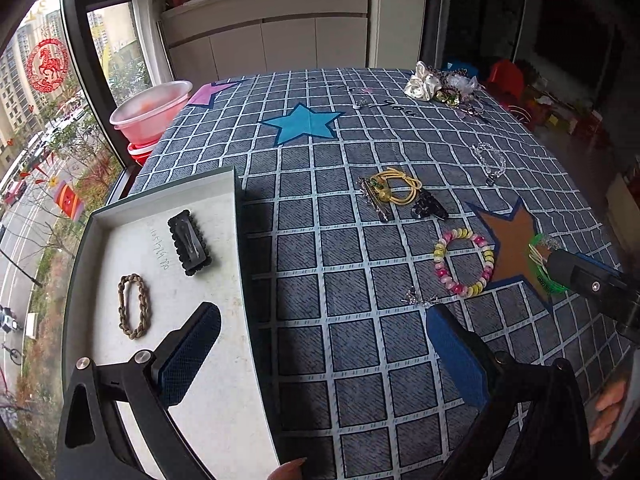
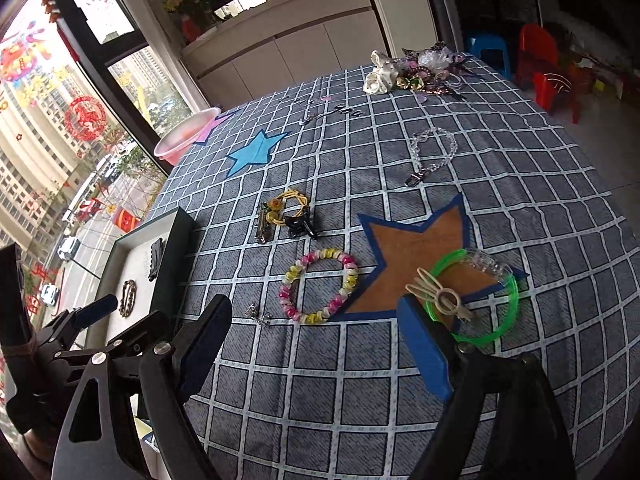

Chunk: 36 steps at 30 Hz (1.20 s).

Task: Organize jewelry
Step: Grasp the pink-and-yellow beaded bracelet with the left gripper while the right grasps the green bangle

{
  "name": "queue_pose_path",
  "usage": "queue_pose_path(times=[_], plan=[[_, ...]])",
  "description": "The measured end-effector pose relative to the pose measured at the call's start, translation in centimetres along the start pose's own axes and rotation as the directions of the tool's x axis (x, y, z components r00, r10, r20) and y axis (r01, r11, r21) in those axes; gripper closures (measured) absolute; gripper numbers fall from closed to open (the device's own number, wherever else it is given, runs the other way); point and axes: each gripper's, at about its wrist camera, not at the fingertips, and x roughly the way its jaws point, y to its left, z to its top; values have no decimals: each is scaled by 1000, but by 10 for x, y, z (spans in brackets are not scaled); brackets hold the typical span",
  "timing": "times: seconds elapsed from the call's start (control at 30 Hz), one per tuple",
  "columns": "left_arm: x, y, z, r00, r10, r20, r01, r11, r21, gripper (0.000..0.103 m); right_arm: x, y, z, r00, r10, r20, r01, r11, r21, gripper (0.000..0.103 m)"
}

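A white tray (image 1: 224,360) lies at the table's left edge, holding a black hair clip (image 1: 189,242) and a brown braided band (image 1: 134,306). My left gripper (image 1: 324,340) is open and empty, its left finger over the tray. On the cloth lie a pink-yellow bead bracelet (image 2: 320,290), a green bangle (image 2: 486,296) with a beige clip (image 2: 438,296) on it, a yellow hair tie (image 2: 286,204), a black clip (image 2: 300,224), a small silver charm (image 2: 258,314) and a clear crystal bracelet (image 2: 434,148). My right gripper (image 2: 316,336) is open and empty, just in front of the bead bracelet.
A pile of scrunchies and beads (image 2: 416,70) sits at the table's far edge. Pink plastic basins (image 1: 154,114) stand beyond the far left corner by the window. Red and blue stools (image 2: 536,60) stand on the floor to the right.
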Motion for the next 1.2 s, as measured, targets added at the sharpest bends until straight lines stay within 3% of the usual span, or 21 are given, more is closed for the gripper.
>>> queue_pose_path(times=[0.27,0.7,0.97,1.03,1.2], plan=[[15,-36,5,998,-51,-42,53,997,61,0,-13,-45,-9,999,-47,13,46,997,65,16],[50,-77,25,994,-57,-90,69,989,128,0,-12,-116,-11,976,-193,-97,206,969,140,16],[68,-84,32,993,-45,-108,60,988,140,0,9,-122,3,955,-268,-129,279,958,73,16],[73,-86,34,992,-42,-117,59,987,149,10,17,-123,7,949,-280,-143,290,956,51,17],[82,-92,35,989,-44,-138,67,984,167,15,30,-118,15,935,-320,-150,323,947,-10,17]])
